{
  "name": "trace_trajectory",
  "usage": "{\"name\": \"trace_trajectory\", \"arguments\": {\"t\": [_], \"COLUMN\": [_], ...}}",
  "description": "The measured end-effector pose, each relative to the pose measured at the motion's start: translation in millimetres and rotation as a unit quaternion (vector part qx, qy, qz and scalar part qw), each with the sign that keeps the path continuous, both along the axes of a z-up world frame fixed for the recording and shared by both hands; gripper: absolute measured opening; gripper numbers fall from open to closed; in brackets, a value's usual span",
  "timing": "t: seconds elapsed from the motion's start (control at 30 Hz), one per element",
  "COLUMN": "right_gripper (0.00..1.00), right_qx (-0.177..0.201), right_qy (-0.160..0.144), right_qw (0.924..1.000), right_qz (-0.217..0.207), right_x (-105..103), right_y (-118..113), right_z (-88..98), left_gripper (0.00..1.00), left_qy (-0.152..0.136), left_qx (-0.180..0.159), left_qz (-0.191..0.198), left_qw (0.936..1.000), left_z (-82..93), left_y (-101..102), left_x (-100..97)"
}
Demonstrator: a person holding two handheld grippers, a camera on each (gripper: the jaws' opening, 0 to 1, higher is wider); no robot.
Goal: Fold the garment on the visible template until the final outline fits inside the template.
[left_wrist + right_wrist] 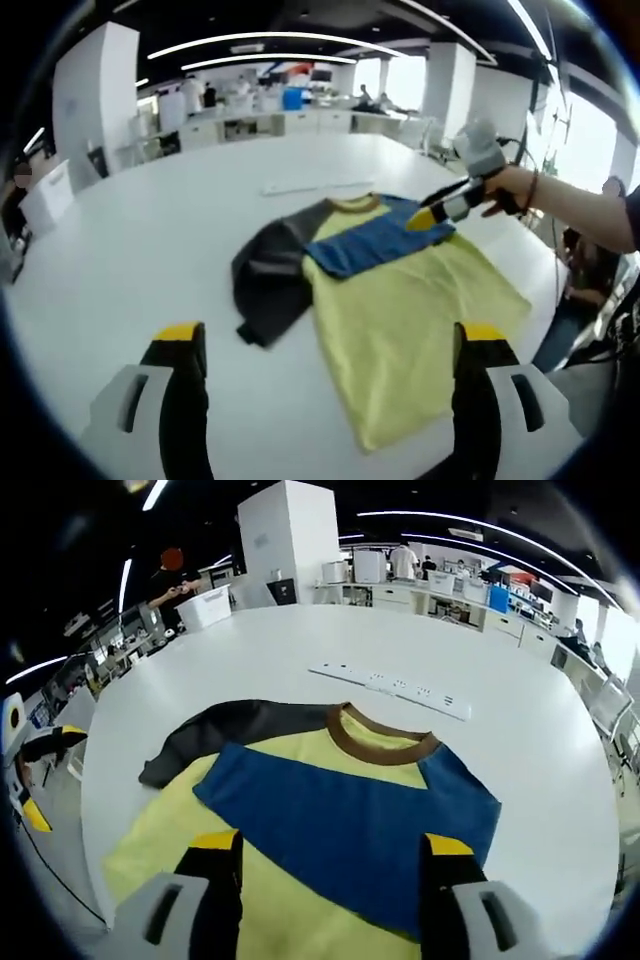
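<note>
A T-shirt (400, 320) lies flat on the white table (130, 250), with a yellow body, a blue chest band (330, 810), a brown collar (385, 742) and a dark grey sleeve (265, 280) spread to one side. My left gripper (330, 338) is open, short of the shirt's hem, with nothing between its fingers. My right gripper (330, 842) is open too, its jaws wide apart just above the blue band. In the left gripper view a hand holds the right gripper (440, 213) at the shirt's blue shoulder, its yellow tips close to the cloth.
A white power strip (390, 688) lies on the table beyond the collar. The table edge (95, 810) runs close to the shirt's hem. Desks, a white pillar (290, 540) and people stand far behind. A person's forearm (580, 205) reaches in over the table.
</note>
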State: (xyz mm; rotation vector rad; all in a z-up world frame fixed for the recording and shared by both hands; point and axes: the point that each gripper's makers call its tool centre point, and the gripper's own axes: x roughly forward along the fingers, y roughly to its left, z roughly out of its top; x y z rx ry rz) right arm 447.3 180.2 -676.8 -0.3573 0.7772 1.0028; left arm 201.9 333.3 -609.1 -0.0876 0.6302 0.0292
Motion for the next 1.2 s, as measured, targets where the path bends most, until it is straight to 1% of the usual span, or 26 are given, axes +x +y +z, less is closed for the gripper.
{"name": "trace_trajectory", "arguments": {"t": [0.17, 0.4, 0.5, 0.63, 0.7, 0.77, 0.83, 0.93, 1.0, 1.07, 1.2], "right_gripper": [0.69, 0.67, 0.63, 0.55, 0.52, 0.46, 0.41, 0.38, 0.34, 0.27, 0.22], "right_qx": [-0.010, -0.027, -0.032, -0.046, -0.049, -0.051, -0.057, -0.064, -0.063, -0.063, -0.063], "right_qy": [-0.008, 0.000, 0.000, 0.004, 0.003, 0.003, 0.000, -0.001, -0.003, -0.003, 0.000], "right_qw": [0.9999, 0.9995, 0.9992, 0.9986, 0.9985, 0.9984, 0.9982, 0.9978, 0.9978, 0.9977, 0.9973], "right_qz": [-0.009, -0.020, -0.023, -0.024, -0.025, -0.023, -0.020, -0.018, -0.020, -0.023, -0.038], "right_x": [7.9, 11.5, 12.1, 11.0, 11.4, 11.5, 12.8, 12.3, 13.6, 15.1, 19.4], "right_y": [-24.2, -52.8, -62.4, -75.0, -79.8, -83.4, -86.4, -90.1, -91.5, -92.5, -95.8], "right_z": [-0.8, -9.9, -13.7, -20.5, -22.0, -23.3, -26.2, -29.4, -31.5, -33.4, -36.2], "left_gripper": [0.99, 0.98, 0.98, 0.97, 0.97, 0.97, 0.97, 0.95, 0.96, 0.96, 0.96], "left_qy": [-0.001, -0.004, 0.004, 0.005, 0.006, 0.006, 0.001, -0.010, -0.013, -0.009, -0.004], "left_qx": [-0.002, -0.004, -0.003, -0.011, -0.004, -0.002, -0.002, -0.007, -0.005, -0.002, -0.002], "left_qz": [0.003, 0.005, 0.003, 0.001, 0.000, -0.001, -0.001, 0.005, 0.005, 0.004, 0.002], "left_qw": [1.0000, 1.0000, 1.0000, 0.9999, 1.0000, 1.0000, 1.0000, 0.9999, 0.9999, 1.0000, 1.0000], "left_z": [1.8, 4.7, 1.0, 0.7, 1.9, 3.4, 5.3, 9.3, 10.2, 9.4, 7.7], "left_y": [0.2, -1.2, -3.6, -6.2, -5.7, -5.6, -5.4, -4.2, -3.5, -2.6, -2.7], "left_x": [-1.1, -4.4, -9.4, -11.6, -12.4, -12.1, -11.1, -9.4, -9.0, -9.9, -10.8]}}
